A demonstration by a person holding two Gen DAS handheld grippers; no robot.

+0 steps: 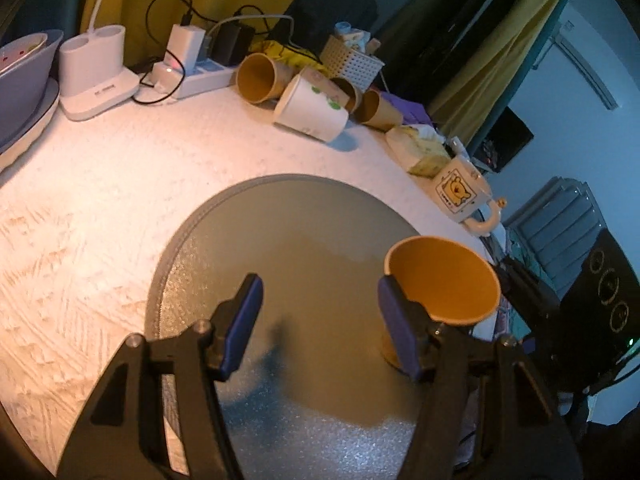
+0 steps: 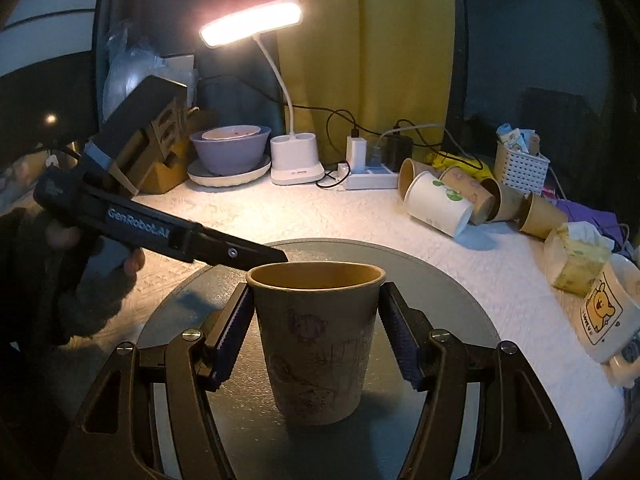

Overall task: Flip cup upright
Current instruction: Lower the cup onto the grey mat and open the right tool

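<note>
The cup (image 1: pixel 442 280) is seen in the left wrist view at 4 o'clock on the grey disc (image 1: pixel 280 216), mouth up, standing upright. The left gripper (image 1: pixel 320 320) is spread wide and grasps nothing; its right pad (image 1: pixel 394 332) lies just beside the cup wall, and contact cannot be confirmed. The gripper is judged to be parked clear of the cup so that the other gripper has the work. At 12 o'clock, well apart from the disc, a heap of spare cups (image 1: pixel 308 100) lies tipped on the table (image 1: pixel 100 200). A mug (image 1: pixel 464 196) lies at 2 o'clock near the table edge.

In the right wrist view the cup (image 2: pixel 316 340) stands at centre on the disc (image 2: pixel 440 280), base down and rim level. The right gripper (image 2: pixel 316 340) brackets it just below the rim, one pad (image 2: pixel 234 336) at 9 o'clock and the other at 3 o'clock. A narrow gap shows on each side, so the jaws are judged to be released rather than clamped. The high placement near the rim is judged to suit the widest part of the taper. The left gripper (image 2: pixel 276 258) enters from 9 o'clock, its tip behind the rim. The lamp (image 2: pixel 250 24) at 12 o'clock lights the table (image 2: pixel 320 216).

The flip is judged complete.
</note>
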